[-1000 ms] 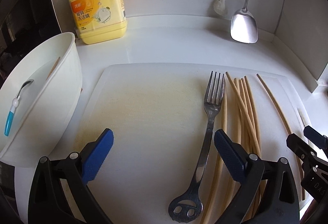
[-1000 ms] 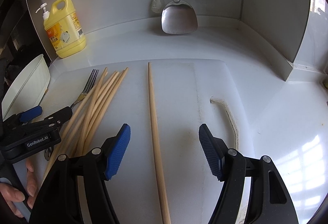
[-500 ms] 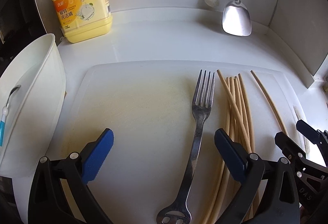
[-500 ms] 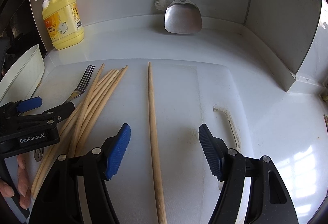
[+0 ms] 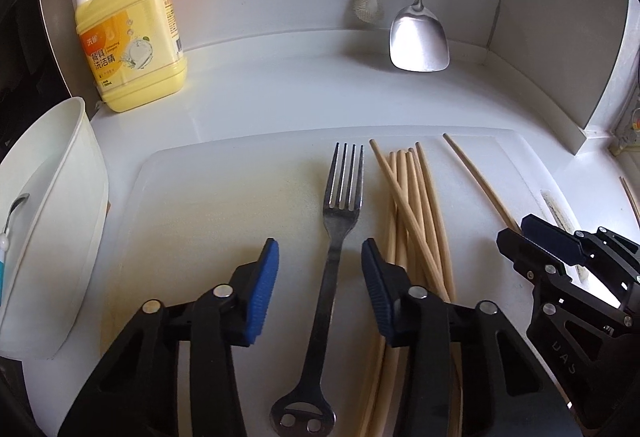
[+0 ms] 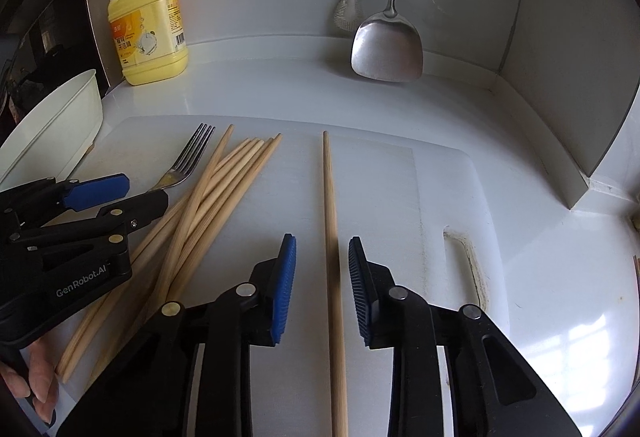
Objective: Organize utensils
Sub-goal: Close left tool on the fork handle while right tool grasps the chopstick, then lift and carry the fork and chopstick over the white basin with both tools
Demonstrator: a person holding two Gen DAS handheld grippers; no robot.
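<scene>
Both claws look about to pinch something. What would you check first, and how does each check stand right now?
1. Fork handle between left gripper fingers: ok.
2. Single chopstick between right gripper fingers: ok.
3. Both grippers open, nothing pinched yet: ok.
4. Chopstick bundle clear of the left gripper's right finger: not ok, it lies right beside it.
5. White tub has room: cannot tell.

Daylight coming in from my right, window glare pooling on the white countertop (image 6: 592, 333), metal spatula (image 5: 419, 44) gleaming, soft shadows trailing my fingers, fisheye bending edges, corners darkening, focus staying sharp.
</scene>
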